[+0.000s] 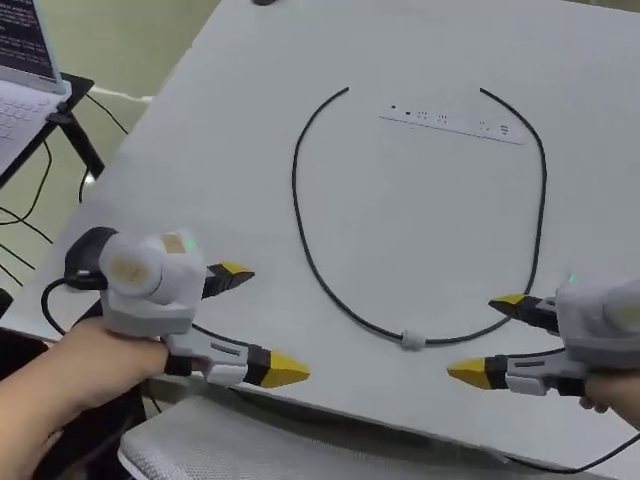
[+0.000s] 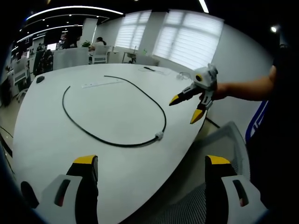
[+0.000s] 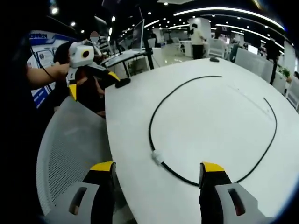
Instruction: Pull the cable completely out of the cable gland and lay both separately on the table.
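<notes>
Grippers: our left gripper (image 1: 272,322) and right gripper (image 1: 475,336) are wide open and hold nothing.
Gland: the cable gland (image 1: 412,340) is threaded on the cable (image 1: 296,200), between the two grippers.
Risk: if we tug without pinning the gland, the loop may slide off the table (image 1: 420,230).

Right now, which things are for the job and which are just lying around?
For the job: cable, gland, left claw, right claw.
Just lying about: power strip, laptop, chair.
</notes>
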Demonstrator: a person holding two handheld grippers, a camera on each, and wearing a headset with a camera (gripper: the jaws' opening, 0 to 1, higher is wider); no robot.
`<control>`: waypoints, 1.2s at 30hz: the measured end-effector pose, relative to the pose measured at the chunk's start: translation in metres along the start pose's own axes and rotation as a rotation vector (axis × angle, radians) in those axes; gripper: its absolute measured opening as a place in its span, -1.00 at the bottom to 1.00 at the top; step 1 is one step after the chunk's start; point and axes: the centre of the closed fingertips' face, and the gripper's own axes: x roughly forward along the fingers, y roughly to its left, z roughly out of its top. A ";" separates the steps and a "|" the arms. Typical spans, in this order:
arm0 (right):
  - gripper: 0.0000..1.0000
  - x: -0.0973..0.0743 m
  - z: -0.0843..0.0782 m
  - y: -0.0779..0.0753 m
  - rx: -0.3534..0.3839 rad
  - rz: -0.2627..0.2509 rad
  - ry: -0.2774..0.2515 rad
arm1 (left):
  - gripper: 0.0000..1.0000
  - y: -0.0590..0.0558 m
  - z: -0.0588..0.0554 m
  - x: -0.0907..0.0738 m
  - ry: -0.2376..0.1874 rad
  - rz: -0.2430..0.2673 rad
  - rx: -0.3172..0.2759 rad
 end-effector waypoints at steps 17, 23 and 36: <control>-0.19 0.048 -0.006 0.007 -0.172 0.061 0.136 | 0.86 -0.006 -0.013 0.002 0.010 -0.034 0.000; -0.26 0.062 -0.016 0.002 -0.237 0.073 0.207 | 0.86 -0.009 -0.018 0.004 0.017 -0.046 0.001; -0.58 0.076 -0.027 -0.002 -0.287 0.110 0.276 | 0.85 -0.013 -0.023 0.006 0.029 -0.065 0.005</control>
